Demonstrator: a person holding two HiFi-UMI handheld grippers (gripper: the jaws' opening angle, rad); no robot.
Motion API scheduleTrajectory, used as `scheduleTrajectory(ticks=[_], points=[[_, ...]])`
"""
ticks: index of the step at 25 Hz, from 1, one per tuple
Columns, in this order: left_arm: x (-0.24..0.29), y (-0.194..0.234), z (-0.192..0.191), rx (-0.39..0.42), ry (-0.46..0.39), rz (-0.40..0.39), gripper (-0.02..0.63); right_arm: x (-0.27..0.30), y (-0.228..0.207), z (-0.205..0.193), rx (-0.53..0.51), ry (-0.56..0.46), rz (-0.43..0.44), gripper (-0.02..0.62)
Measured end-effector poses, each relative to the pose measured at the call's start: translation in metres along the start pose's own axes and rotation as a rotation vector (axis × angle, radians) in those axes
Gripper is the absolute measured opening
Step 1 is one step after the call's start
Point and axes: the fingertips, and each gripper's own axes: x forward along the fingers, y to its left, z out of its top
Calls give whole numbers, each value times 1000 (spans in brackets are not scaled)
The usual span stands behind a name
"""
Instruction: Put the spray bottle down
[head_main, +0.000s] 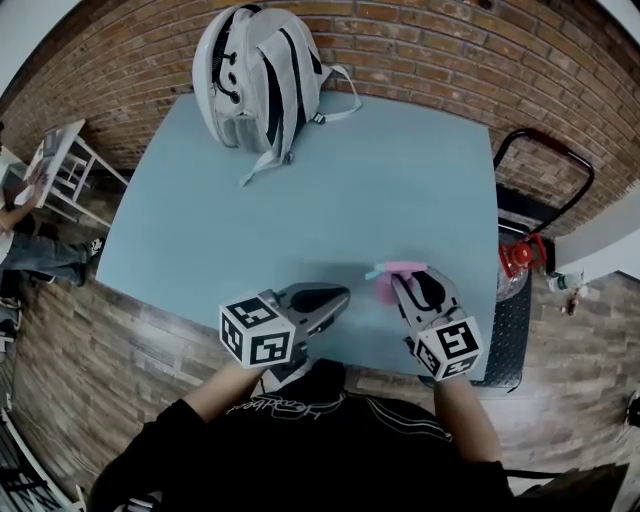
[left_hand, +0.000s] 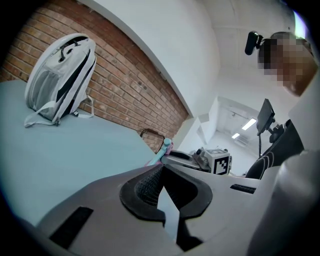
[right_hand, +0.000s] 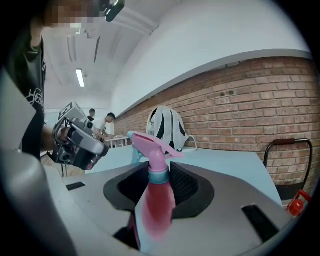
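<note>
A pink spray bottle (head_main: 398, 270) with a pink trigger head and a turquoise collar stands upright between the jaws of my right gripper (head_main: 411, 286), which is shut on its body just below the collar (right_hand: 159, 176). It hangs over the pale blue table (head_main: 300, 200) near the front edge. In the right gripper view the bottle (right_hand: 156, 200) fills the gap of the right gripper (right_hand: 161, 181). My left gripper (head_main: 338, 298) is beside it at the left, shut with nothing in it (left_hand: 161, 171). From the left gripper view the bottle's head (left_hand: 165, 147) shows beyond the right gripper (left_hand: 197, 160).
A white and black backpack (head_main: 255, 75) stands upright at the table's far left, against a brick wall. A black hand truck with a red handle (head_main: 540, 150) and a red object (head_main: 520, 255) stand right of the table. People sit at a small table (right_hand: 102, 125) in the background.
</note>
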Motion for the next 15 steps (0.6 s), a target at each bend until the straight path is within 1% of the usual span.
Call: scheduleTrajectory(ticks=[6, 10, 15], points=[[-2, 7, -4, -18, 2, 16, 8, 7, -2, -11, -21, -10, -12, 130], [-3, 11, -3, -20, -11, 32, 8, 7, -4, -11, -14, -26, -21, 130], [-3, 12, 0, -11, -21, 34, 8, 6, -6, -12, 12, -27, -24, 130]])
